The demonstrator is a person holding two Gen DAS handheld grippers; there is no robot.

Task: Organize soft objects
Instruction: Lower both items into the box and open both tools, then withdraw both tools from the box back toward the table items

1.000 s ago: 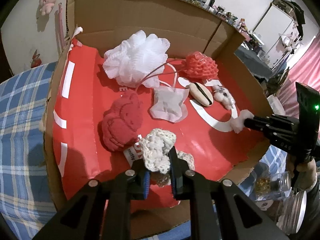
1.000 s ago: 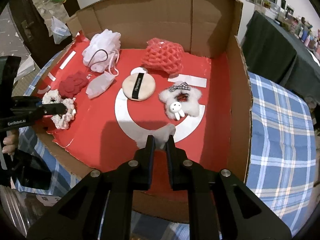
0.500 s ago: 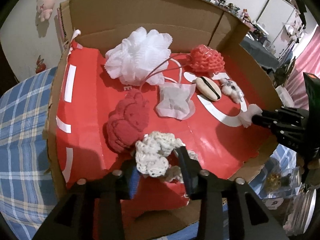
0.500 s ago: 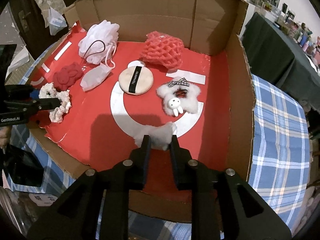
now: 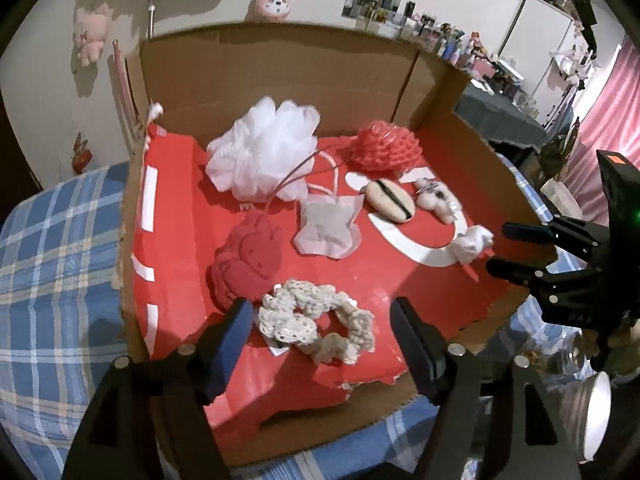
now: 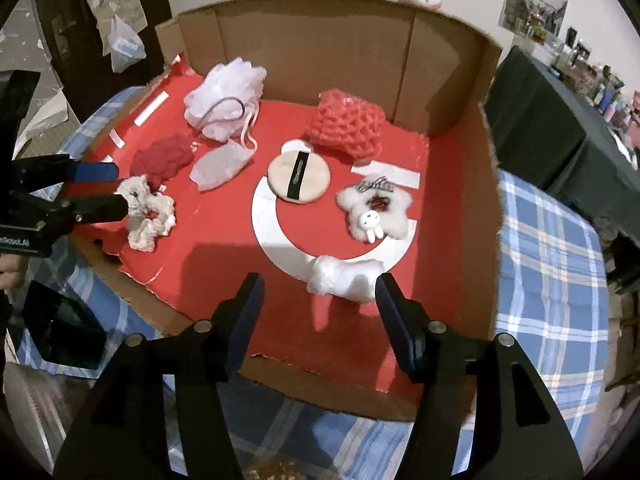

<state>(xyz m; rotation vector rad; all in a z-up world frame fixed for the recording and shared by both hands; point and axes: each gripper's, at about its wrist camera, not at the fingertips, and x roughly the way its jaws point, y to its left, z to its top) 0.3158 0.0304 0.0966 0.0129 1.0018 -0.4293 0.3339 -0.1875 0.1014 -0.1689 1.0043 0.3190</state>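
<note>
A cardboard box with a red lining holds the soft things. A cream crochet scrunchie lies on the lining near the front edge, between the fingers of my left gripper. Its jaws are opening and the pads stand clear of it. A white cotton wad lies on the white ring print, inside my right gripper. Those jaws are opening too, and the left pad is well off the wad. Each gripper shows in the other view: the right gripper and the left gripper beside the scrunchie.
Farther back in the box lie a white bath pouf, a red net sponge, a red plush piece, a pale pouch, a powder puff and a fluffy bunny star. A blue plaid cloth lies under the box.
Both grippers went from shut to open and drew back a little. The scrunchie and the cotton wad dropped out of the jaws onto the red lining.
</note>
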